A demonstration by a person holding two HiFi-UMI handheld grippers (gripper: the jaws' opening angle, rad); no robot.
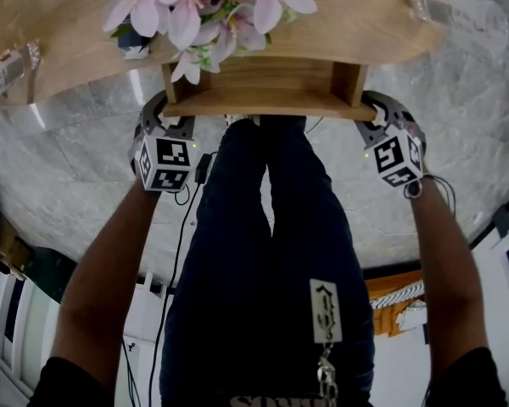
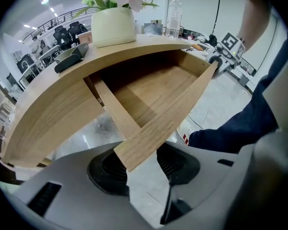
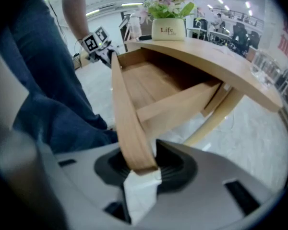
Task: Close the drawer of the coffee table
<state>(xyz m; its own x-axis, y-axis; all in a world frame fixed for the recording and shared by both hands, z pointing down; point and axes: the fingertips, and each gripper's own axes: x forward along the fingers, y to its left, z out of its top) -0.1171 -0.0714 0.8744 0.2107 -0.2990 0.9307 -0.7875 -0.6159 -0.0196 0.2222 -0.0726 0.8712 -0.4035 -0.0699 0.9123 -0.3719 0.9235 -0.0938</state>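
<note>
The wooden drawer (image 1: 267, 102) stands pulled out from under the curved top of the coffee table (image 1: 348, 32), toward the person's legs. My left gripper (image 1: 163, 119) is at the left end of the drawer's front board. In the left gripper view that board's corner (image 2: 134, 152) lies between the jaws of the left gripper (image 2: 141, 169), with floor showing between wood and the right pad, so it is open. My right gripper (image 1: 382, 115) is at the right end. There the board's end (image 3: 134, 147) sits closely between the pads of the right gripper (image 3: 139, 164), which looks open. The drawer (image 3: 144, 87) is empty.
A pot of pink flowers (image 1: 195, 7) stands on the table above the drawer, a clear bottle (image 1: 458, 7) at its right end and a glass (image 1: 8, 66) at its left. A black object (image 2: 69, 61) lies by the pot. The person's legs (image 1: 271, 253) stand right before the drawer.
</note>
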